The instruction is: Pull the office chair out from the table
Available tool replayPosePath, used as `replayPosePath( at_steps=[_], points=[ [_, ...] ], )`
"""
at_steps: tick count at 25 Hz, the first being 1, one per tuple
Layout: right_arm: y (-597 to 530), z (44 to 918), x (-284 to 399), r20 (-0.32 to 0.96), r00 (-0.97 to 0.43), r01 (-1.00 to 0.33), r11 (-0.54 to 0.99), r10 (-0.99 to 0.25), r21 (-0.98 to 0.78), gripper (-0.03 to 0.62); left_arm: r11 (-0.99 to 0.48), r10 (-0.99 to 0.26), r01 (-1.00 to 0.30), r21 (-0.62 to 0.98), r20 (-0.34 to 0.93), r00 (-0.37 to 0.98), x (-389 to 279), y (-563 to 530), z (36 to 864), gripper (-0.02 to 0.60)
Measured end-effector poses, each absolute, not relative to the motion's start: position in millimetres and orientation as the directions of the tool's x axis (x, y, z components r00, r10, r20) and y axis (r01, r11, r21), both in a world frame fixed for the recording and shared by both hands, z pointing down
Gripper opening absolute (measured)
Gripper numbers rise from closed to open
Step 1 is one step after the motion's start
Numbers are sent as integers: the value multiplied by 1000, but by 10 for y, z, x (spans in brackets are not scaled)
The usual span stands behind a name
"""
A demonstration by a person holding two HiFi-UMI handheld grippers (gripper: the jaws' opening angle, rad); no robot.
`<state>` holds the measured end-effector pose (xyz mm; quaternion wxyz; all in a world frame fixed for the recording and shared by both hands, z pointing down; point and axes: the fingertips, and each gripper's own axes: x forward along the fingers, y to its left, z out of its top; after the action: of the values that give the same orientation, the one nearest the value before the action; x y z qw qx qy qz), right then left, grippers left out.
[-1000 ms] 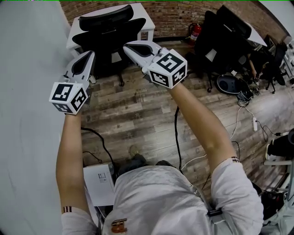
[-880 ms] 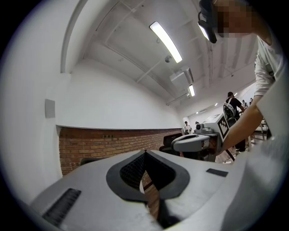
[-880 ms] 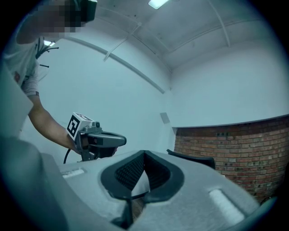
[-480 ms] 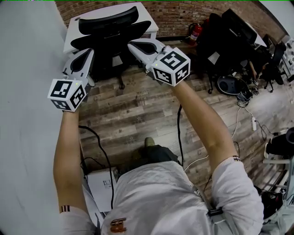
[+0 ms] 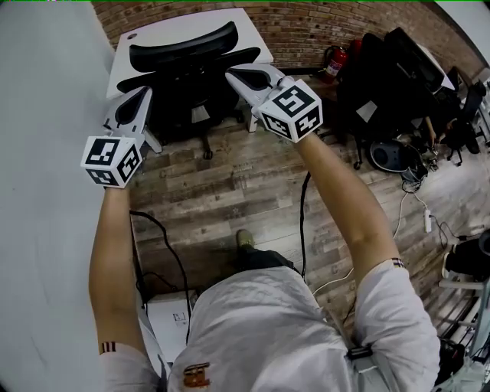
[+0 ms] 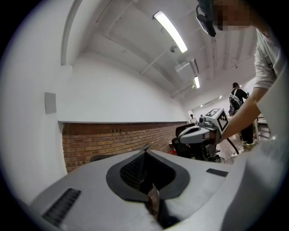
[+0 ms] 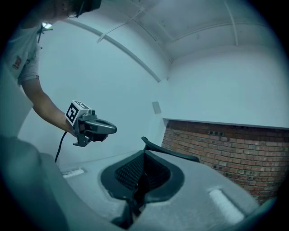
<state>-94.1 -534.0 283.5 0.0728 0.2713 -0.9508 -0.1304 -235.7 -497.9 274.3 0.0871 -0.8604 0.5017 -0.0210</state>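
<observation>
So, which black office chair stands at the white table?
The office chair at the head view's top centre, against the white table; the other chairs cluster at right past the fire extinguisher.

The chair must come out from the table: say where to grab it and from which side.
I'd grip the backrest of the office chair along its top edge, under the headrest, from the open-floor side: its back faces the person and the table blocks the far side.

Bare wooden floor (image 5: 222,191) lies open between the person (image 5: 260,329) and the office chair (image 5: 184,65), which has the white table (image 5: 191,21) right behind it and the white wall (image 5: 46,191) close on its left, while black chairs (image 5: 383,84), a fire extinguisher (image 5: 334,61) and loose cables (image 5: 300,230) crowd the floor to the right
</observation>
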Motion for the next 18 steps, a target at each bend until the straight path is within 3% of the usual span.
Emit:
replayPosePath(
  at_steps=[11, 18],
  points=[
    [-6269, 2972, -706, 124, -836, -466, 811, -535, 354, 3, -420, -902, -864, -278, 28, 430, -2450, -5766, 2904, 14],
    [-6696, 3084, -617, 219, -813, -415, 801, -540, 432, 78, -430, -903, -827, -362, 172, 394, -2694, -6061, 3122, 73]
  ],
)
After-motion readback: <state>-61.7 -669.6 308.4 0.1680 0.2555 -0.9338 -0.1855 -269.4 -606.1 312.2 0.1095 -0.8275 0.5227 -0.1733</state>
